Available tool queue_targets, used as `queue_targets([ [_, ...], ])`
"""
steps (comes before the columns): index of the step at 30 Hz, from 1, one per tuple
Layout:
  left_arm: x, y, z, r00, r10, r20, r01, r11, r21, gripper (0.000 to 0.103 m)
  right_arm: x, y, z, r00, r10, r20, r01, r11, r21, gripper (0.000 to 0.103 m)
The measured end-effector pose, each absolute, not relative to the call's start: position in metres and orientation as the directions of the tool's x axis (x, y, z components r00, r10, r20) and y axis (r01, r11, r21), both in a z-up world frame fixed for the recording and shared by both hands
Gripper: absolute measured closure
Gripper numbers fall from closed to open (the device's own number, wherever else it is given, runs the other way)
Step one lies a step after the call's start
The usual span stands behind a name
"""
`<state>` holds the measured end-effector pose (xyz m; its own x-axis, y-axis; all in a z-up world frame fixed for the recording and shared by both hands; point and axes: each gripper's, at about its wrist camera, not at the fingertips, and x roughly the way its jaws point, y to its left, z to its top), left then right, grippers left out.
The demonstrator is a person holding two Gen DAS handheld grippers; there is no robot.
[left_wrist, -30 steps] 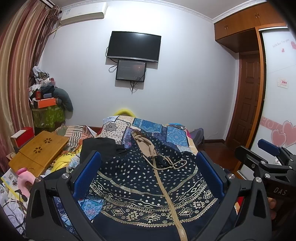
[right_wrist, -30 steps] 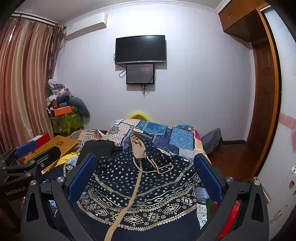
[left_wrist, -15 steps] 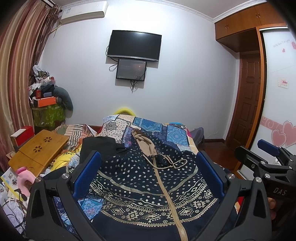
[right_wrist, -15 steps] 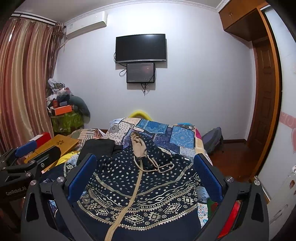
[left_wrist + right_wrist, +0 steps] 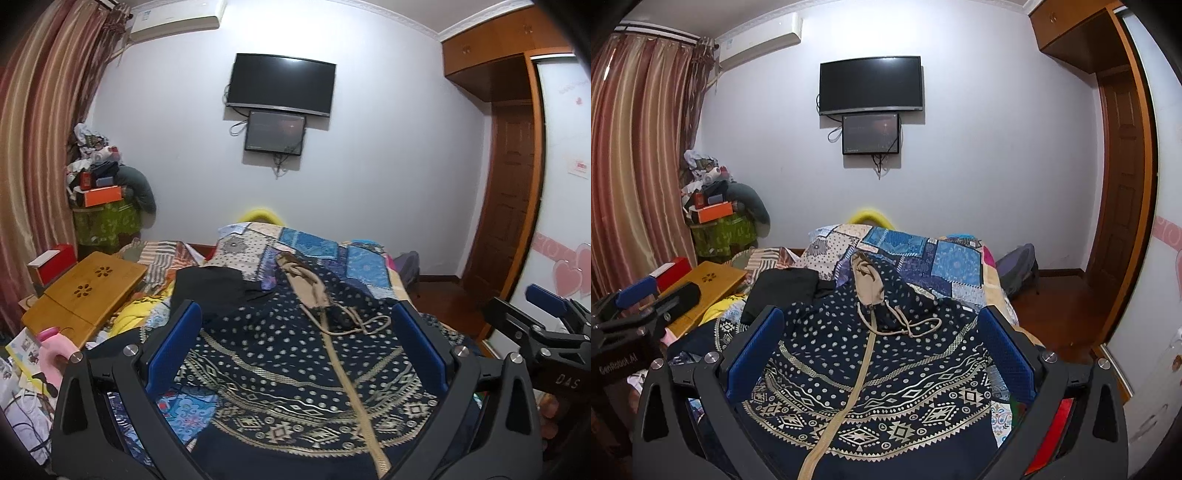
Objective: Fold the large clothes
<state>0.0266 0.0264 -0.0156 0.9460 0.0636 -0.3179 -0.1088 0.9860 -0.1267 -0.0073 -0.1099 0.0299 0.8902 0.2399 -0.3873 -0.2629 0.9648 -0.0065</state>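
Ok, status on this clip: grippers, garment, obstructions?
Left gripper open, right gripper open, both empty. Navy patterned hoodie spread on bed, unfolded. Black garment at its left shoulder.

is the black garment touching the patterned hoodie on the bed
Touching. In the right wrist view the black garment lies against the far left edge of the navy patterned hoodie, with no bedspread visible between them; the left wrist view shows the same overlap.

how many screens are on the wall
2: a large black flat television mounted high on the white wall, and a smaller dark monitor directly beneath it, with cables hanging below. None seem hidden.
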Motion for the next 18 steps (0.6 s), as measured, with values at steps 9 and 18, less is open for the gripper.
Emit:
queue_targets([
  [9, 0.065, 0.089, -0.021, 0.914, 0.245, -0.323, -0.288, 0.953, -0.090, 0.000, 0.034, -0.113, 0.014, 0.872, 0.200, -0.446, -0.232, 0.973, -0.018, 0.000],
  [18, 0.118, 0.206, -0.072, 0.810, 0.312, -0.497, -0.448, 0.875, -0.181, 0.000, 0.096, -0.111, -0.006, 0.844, 0.122, -0.522, -0.172, 0.984, -0.049, 0.000],
])
